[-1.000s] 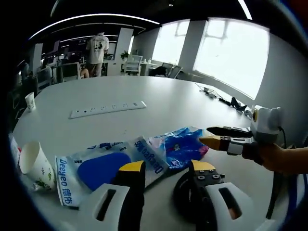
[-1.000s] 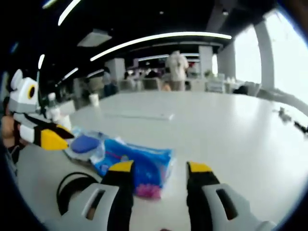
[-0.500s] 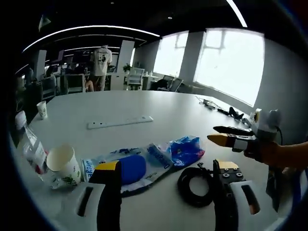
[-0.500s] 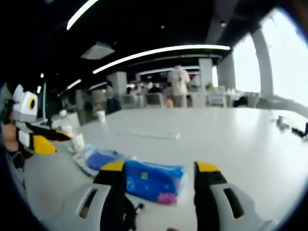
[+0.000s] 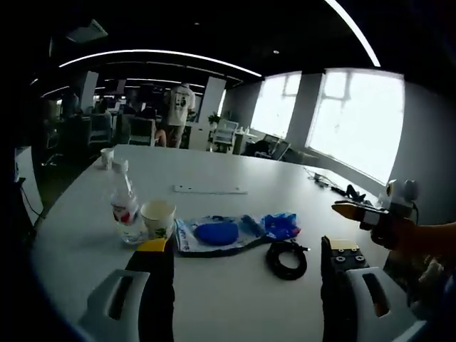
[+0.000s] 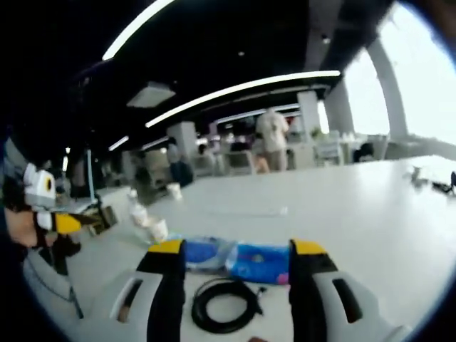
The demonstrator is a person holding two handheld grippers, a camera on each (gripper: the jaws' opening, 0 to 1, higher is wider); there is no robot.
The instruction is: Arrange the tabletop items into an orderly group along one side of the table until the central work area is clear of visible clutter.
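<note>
Lined up on the white table [image 5: 235, 306] are a water bottle [image 5: 125, 206], a paper cup [image 5: 157, 217], a clear package with a blue pad inside [image 5: 214, 234], a blue packet [image 5: 283, 226] and a black cable coil [image 5: 286, 258]. My left gripper [image 5: 246, 249] is open and held back from them, with nothing between its jaws. My right gripper [image 6: 236, 249] is open too, above the cable coil [image 6: 224, 305] and blue packet [image 6: 260, 261]. The right gripper [image 5: 367, 214] enters the left gripper view from the right, in a hand. The left gripper [image 6: 57, 222] shows at the left edge.
A white power strip [image 5: 210, 189] lies farther back on the table, and a second paper cup [image 5: 107, 157] stands near the far left edge. More cables [image 5: 335, 187] lie at the right edge by the windows. A person [image 5: 182, 114] stands among distant desks.
Both cameras have drawn back and up from the items, so bottle and cups now show. The left jaws have spread wider. The items themselves have not moved.
</note>
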